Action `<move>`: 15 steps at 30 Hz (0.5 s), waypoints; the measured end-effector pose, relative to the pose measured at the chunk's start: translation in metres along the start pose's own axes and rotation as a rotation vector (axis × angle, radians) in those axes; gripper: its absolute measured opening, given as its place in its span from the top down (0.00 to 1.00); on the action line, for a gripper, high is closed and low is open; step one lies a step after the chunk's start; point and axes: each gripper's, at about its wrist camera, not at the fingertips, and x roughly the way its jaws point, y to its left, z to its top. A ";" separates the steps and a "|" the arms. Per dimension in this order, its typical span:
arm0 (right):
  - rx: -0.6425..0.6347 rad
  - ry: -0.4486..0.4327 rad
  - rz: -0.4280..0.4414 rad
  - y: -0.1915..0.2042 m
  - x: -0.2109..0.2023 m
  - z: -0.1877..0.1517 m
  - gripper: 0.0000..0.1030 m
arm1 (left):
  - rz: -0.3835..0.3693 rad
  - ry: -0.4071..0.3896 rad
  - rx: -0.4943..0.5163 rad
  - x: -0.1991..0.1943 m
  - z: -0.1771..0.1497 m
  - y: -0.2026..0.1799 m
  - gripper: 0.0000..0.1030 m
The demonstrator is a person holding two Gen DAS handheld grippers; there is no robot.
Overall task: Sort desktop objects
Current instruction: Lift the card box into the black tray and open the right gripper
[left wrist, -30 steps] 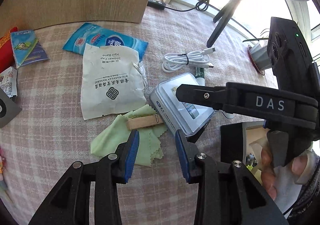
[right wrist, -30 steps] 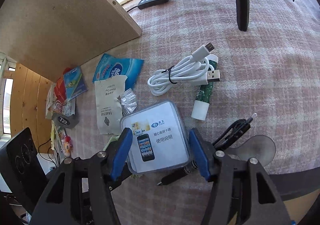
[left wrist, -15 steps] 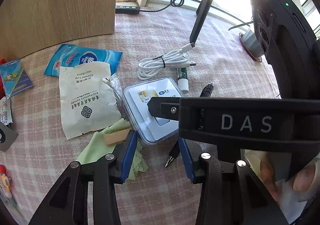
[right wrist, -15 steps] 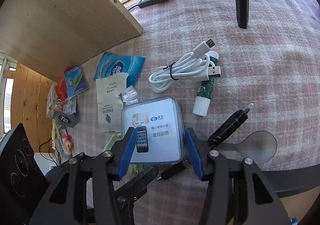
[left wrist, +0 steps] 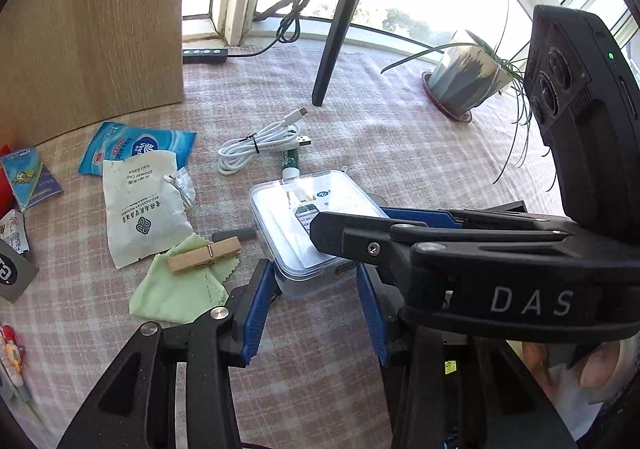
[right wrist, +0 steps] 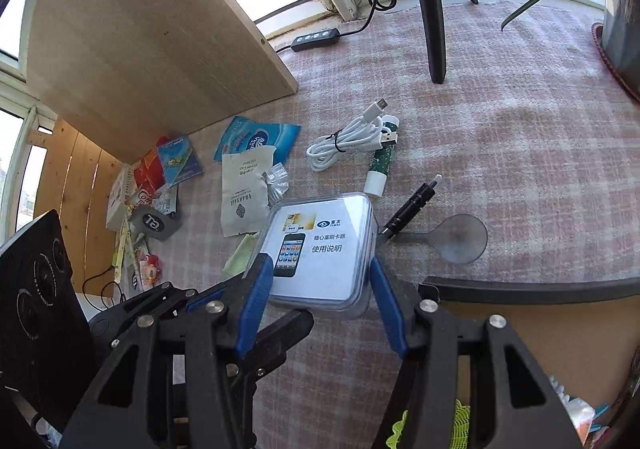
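A clear plastic box (right wrist: 320, 245) with a phone-print leaflet inside hangs a little above the checked tablecloth (right wrist: 520, 153). My right gripper (right wrist: 319, 263) is shut on it, blue pads pressed to its two sides. The box's near corner (left wrist: 304, 209) sits between the tips of my left gripper (left wrist: 313, 273), whose jaws stand apart; I see no squeeze there. On the cloth lie a white USB cable (left wrist: 260, 143), a green-and-white tube (right wrist: 380, 169), a black pen (right wrist: 412, 205), a wooden clothespin (left wrist: 204, 253) on a green cloth (left wrist: 176, 293) and a white shower-cap packet (left wrist: 140, 205).
A blue tissue pack (left wrist: 136, 145) and small packets (left wrist: 28, 177) lie at the left by a wooden board (left wrist: 92, 29). A tripod leg (left wrist: 332, 49) and a potted plant (left wrist: 464, 85) stand at the back. The table's dark edge (right wrist: 520, 289) runs close on the right.
My right gripper closed on the box and raised it off the cloth. The left gripper left the green cloth, moved right and now has the box's corner between its tips.
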 end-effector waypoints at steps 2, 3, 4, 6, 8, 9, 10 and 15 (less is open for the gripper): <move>0.018 -0.025 0.004 -0.009 -0.024 -0.009 0.52 | -0.015 -0.011 0.036 -0.007 -0.001 -0.017 0.61; 0.027 -0.038 0.008 -0.013 -0.033 -0.014 0.52 | -0.023 -0.014 0.052 -0.008 -0.002 -0.026 0.61; 0.037 -0.051 0.009 -0.017 -0.041 -0.018 0.52 | -0.037 -0.013 0.068 -0.010 -0.002 -0.034 0.61; 0.053 -0.082 -0.002 -0.028 -0.060 -0.030 0.52 | -0.063 -0.010 0.103 -0.010 -0.005 -0.053 0.61; 0.084 -0.109 -0.017 -0.040 -0.075 -0.042 0.52 | -0.081 -0.002 0.128 -0.007 -0.009 -0.071 0.61; 0.105 -0.120 -0.021 -0.048 -0.081 -0.049 0.52 | -0.086 0.003 0.143 -0.006 -0.012 -0.081 0.61; 0.124 -0.128 -0.023 -0.056 -0.086 -0.055 0.52 | -0.091 0.009 0.160 -0.003 -0.015 -0.090 0.61; 0.196 -0.151 -0.032 -0.088 -0.108 -0.084 0.52 | -0.122 0.042 0.235 0.003 -0.027 -0.127 0.61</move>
